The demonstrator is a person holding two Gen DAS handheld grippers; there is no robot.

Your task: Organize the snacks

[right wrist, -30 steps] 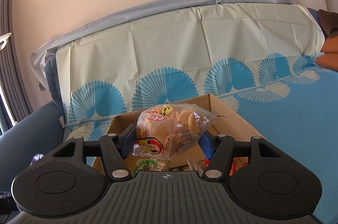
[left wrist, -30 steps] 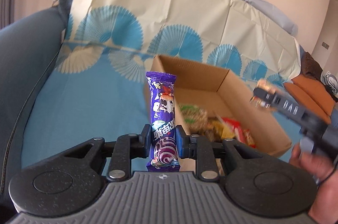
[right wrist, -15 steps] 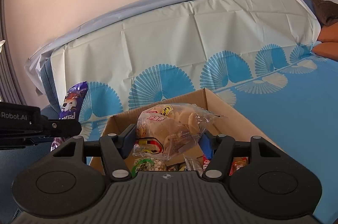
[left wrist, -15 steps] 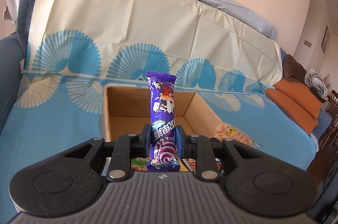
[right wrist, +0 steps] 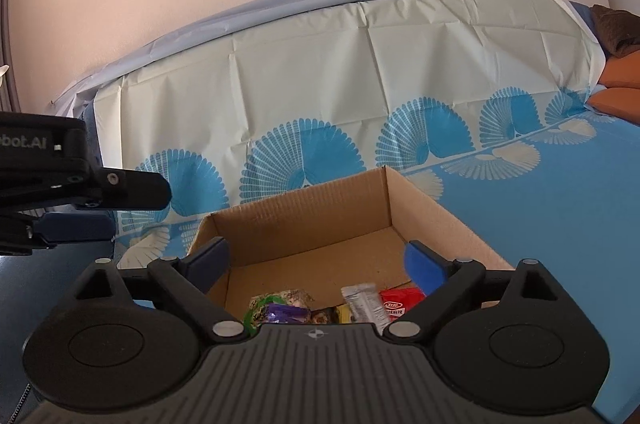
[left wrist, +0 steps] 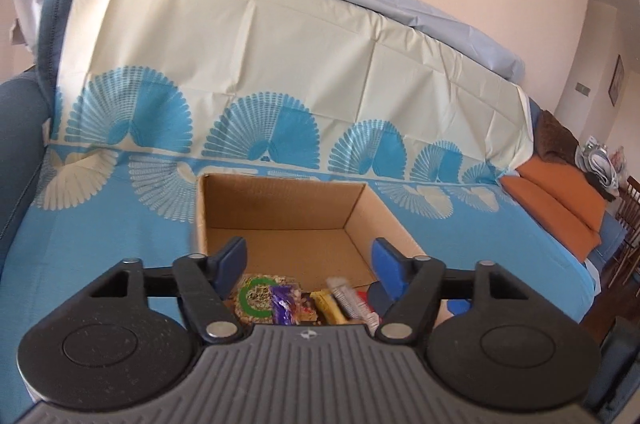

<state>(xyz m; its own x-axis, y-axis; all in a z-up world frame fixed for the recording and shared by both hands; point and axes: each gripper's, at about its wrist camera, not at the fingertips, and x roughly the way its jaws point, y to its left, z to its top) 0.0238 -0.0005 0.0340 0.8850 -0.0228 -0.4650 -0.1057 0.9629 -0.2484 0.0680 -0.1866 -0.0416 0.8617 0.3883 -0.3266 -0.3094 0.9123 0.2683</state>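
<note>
Now, going left to right. The left hand-held gripper (left wrist: 308,260) has just been opening & its blue pads (left wrist: 231,258) stand wide w/ nothing between them. Right below & ahead of it sits the cardboard box (left wrist: 280,212) on the sofa's blue fan cloth (left wrist: 100,224). Down in the box's near end, just under the pads, lie the snacks: a green-ring pack (left wrist: 256,298), the purple bar (left wrist: 284,306), a yellow pack (left wrist: 326,306) & a silver one (left wrist: 348,298). The far half of the box floor is bare.

The right hand-held gripper (right wrist: 316,264) has also just been opening, let go, nothing inside. Same box (right wrist: 320,207) below it, w/ the purple wrapper (right wrist: 286,314) left of center, silver pack (right wrist: 364,302) & red pack (right wrist: 400,302) nearer its right pad. The bread bag isn't seen now; prob. hidden under the gripper body.

These packs look light, crinkly & slippery, w/ soft stuff inside that could squish. I'd say pinch across the flat middle, not the thin sealed ends, & squeeze gently.
</note>
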